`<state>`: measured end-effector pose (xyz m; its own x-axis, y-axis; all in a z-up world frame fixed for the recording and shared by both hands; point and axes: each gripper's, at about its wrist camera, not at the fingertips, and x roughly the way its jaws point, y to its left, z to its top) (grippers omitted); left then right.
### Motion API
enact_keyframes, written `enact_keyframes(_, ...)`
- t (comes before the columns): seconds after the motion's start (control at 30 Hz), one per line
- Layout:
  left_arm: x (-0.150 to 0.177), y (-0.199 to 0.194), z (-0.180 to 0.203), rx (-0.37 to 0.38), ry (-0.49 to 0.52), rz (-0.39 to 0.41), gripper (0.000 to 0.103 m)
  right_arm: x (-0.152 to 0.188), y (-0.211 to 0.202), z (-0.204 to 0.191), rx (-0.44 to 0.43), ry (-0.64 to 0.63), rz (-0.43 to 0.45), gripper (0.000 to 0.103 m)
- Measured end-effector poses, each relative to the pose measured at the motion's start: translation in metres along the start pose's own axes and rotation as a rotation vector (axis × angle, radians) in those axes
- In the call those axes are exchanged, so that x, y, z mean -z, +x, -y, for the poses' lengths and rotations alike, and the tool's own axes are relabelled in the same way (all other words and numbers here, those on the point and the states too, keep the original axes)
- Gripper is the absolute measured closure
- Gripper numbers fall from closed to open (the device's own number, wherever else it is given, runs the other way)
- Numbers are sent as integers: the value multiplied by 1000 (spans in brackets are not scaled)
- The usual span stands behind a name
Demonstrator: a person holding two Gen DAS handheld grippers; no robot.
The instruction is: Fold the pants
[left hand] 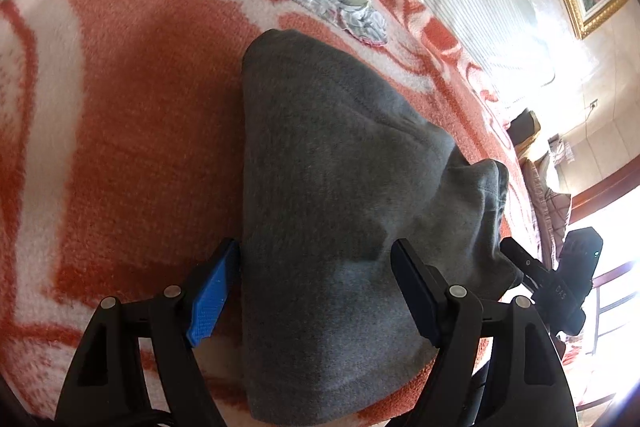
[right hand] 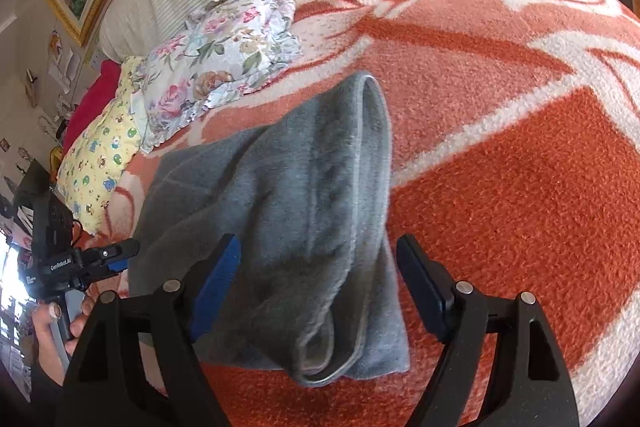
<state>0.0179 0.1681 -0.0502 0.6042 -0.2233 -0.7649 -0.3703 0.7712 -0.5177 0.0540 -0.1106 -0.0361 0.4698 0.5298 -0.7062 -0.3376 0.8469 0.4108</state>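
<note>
Now both the left hand-held gripper (left hand: 316,287) and right hand-held gripper (right hand: 320,287) hover spread wide over gray pants (left hand: 320,167) on the bed (left hand: 140,107).

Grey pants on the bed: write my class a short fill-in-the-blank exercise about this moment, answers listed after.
1. The pants are ____ in colour.
2. They lie on an orange and ____ blanket.
3. The left gripper and the right gripper both have their jaws ____.
4. The pillow beyond the pants has a ____ print.

Answers: grey; white; open; floral
</note>
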Motion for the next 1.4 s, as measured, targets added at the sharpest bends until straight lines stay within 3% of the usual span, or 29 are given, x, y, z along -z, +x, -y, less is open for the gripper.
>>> enact_keyframes(0.17, 0, 15, -7, 53, -38, -29, 23, 3, 13, 21, -81, 99, -56, 21)
enact_keyframes(0.37, 1, 33, -3, 74, -55, -20, 15, -4, 27, 21, -153, 92, -55, 18)
enact_keyframes(0.4, 1, 35, -1, 79, -59, -7, 15, -6, 31, 18, -171, 76, -72, 19)
enact_keyframes(0.47, 4, 36, 1, 85, -65, 17, 15, -6, 39, 11, -154, 56, -100, 34)
enact_keyframes(0.5, 6, 37, 5, 100, -50, 25, 19, -5, 40, 8, -135, 39, -98, 36)
enact_keyframes(0.57, 9, 37, 10, 118, -27, 33, 32, -1, 38, 9, -150, 53, -95, 51)
enact_keyframes(0.63, 11, 38, 11, 151, -31, 37, 53, 4, 34, 13, -167, 85, -84, 58)
enact_keyframes(0.73, 10, 33, 13, 168, -36, 61, 67, 10, 26, 7, -162, 89, -59, 63)
enact_keyframes(1.17, 2, -35, 28, 209, 9, 207, 79, -1, -26, -40, -256, 13, 43, 68)
enact_keyframes(1.4, -13, -41, 35, 154, 80, 240, 82, -16, -14, -55, -266, -15, 62, 69)
